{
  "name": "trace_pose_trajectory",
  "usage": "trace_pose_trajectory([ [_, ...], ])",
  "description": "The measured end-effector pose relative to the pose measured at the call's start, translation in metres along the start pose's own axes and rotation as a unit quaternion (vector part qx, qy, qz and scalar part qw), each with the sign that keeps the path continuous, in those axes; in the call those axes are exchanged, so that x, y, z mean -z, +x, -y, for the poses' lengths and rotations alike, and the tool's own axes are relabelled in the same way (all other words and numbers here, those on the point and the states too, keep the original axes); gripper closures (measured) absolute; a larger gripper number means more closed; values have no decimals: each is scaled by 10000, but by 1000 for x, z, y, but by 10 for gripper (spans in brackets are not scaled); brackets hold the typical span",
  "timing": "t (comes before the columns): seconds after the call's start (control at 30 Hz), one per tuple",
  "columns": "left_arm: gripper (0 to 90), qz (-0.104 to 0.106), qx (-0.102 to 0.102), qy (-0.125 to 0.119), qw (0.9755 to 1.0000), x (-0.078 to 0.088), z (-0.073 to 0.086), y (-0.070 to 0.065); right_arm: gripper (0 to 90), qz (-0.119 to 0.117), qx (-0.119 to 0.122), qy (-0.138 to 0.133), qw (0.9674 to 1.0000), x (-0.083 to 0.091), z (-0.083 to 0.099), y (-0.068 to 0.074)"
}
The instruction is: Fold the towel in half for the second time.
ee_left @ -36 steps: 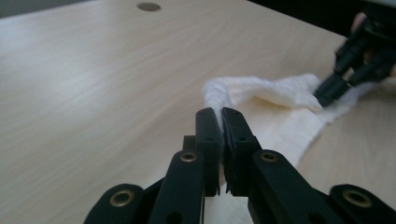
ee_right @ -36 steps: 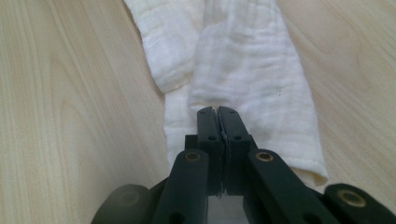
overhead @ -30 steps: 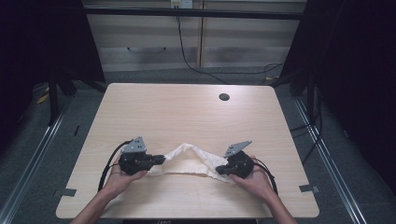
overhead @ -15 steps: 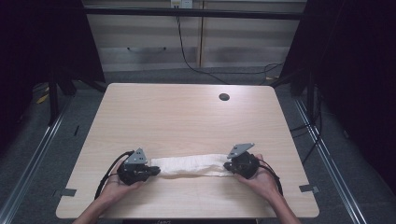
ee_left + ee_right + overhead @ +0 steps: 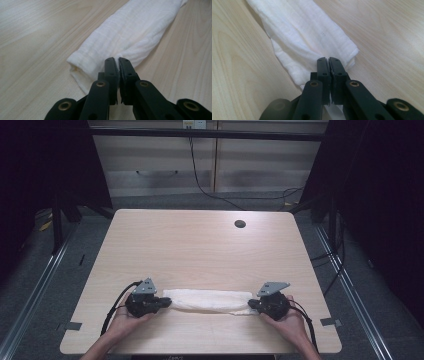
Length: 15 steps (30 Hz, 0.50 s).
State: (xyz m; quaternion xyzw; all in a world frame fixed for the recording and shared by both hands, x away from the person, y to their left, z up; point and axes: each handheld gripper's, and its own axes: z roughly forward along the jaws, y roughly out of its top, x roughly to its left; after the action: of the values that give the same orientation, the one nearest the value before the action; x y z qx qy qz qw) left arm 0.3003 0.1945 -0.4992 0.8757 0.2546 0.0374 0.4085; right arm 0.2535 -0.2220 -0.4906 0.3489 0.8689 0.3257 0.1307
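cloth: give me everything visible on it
The cloth is white, thin, gauzy woven fabric, folded into a long flat band with a hemmed end. It lies across the table's near edge. The left gripper pinches one end, the right gripper the other, both with jaws shut on it.

The cloth [image 5: 130, 32] is white, thin woven cotton with a fine gauzy grain and a matt, soft look. The surface [image 5: 200, 250] is pale wood-grain laminate, smooth with a faint sheen. The fingers [image 5: 111, 72] are matt black plastic with brass-coloured rivets.
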Motion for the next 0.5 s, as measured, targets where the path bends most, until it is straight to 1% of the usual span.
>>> trace_pose_trajectory([
  [0.03, 853, 21, -18, -30, 10000, 0, 1, 1, 866, 24, -7, -17, 10000, 0, 1, 0],
  [0.07, 842, 34, 43, -38, 10000, 2, 1, 2, 814, -93, -56, -60, 9999, 0, 2, 0],
  [0.1, 822, 34, 43, -38, 10000, 2, 1, 2, 814, -93, -56, -60, 9999, 0, 2, 0],
  [0.13, 822, 54, 83, -96, 9999, 4, 1, 2, 799, -55, -87, -54, 9999, 1, 2, 1],
  [0.17, 790, 75, 66, -151, 9998, 5, 1, 1, 784, -185, -121, -106, 9997, 2, 2, 1],
  [0.2, 767, 110, 103, -179, 9997, 7, 1, 2, 779, -241, -83, -186, 9995, 3, 2, 2],
  [0.23, 736, 164, 203, -241, 9994, 10, 0, 3, 779, -303, -84, -243, 9992, 4, 1, 2],
  [0.27, 697, 154, 209, -276, 9993, 12, -1, 3, 753, -591, -128, -337, 9976, 8, 0, 1],
  [0.3, 686, 129, 206, -326, 9992, 14, -1, 4, 736, -656, -182, -384, 9969, 10, 0, 1],
  [0.33, 686, 120, 221, -365, 9990, 17, -2, 5, 736, -656, -182, -384, 9969, 10, 0, 1],
  [0.4, 659, 96, 272, -484, 9984, 23, -3, 6, 709, -742, -249, -511, 9956, 15, -1, 0],
  [0.43, 615, 94, 311, -539, 9980, 25, -4, 7, 678, -798, -375, -692, 9937, 20, -1, -2],
  [0.47, 595, 133, 374, -604, 9974, 30, -5, 7, 661, -817, -446, -781, 9926, 23, 0, -3],
  [0.5, 566, 85, 406, -652, 9970, 32, -5, 7, 642, -802, -517, -857, 9917, 26, 0, -4],
])
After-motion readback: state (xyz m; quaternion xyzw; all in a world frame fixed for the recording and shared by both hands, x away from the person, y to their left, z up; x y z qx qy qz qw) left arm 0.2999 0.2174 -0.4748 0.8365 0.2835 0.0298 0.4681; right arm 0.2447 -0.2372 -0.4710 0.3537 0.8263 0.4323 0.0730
